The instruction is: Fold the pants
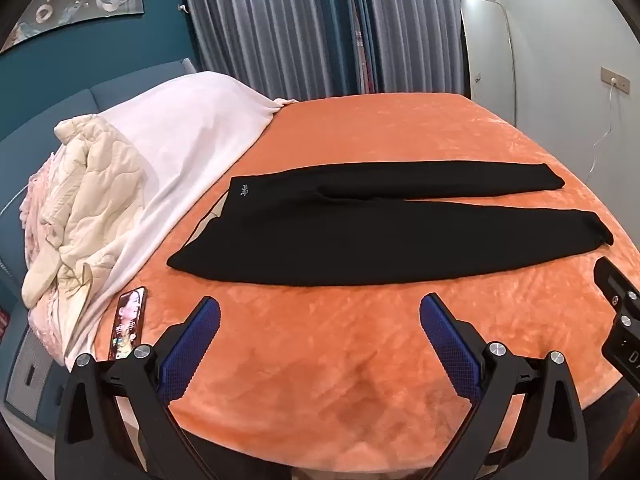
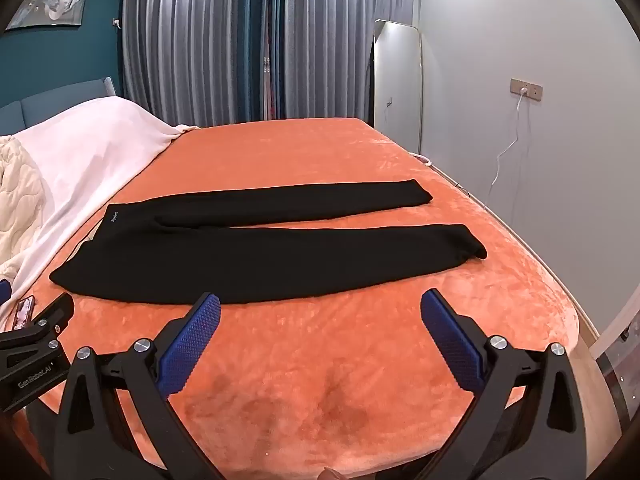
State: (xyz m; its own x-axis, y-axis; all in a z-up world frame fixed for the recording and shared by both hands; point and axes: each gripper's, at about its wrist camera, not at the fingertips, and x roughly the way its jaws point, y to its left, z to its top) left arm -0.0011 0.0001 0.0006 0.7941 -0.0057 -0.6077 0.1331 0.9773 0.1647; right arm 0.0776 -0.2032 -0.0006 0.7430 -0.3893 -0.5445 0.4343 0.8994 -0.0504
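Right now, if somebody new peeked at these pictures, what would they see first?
Probably the black pants spread flat across the middle of the big orange blanket, waist toward the left, legs apart and stretching right. Next, the two open grippers low in front: the left gripper and the right gripper, both empty. A lit phone lies near the blanket's left edge.

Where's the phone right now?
The phone lies screen-up on the orange blanket, low on the left of the left wrist view, between the white sheet and the left gripper.
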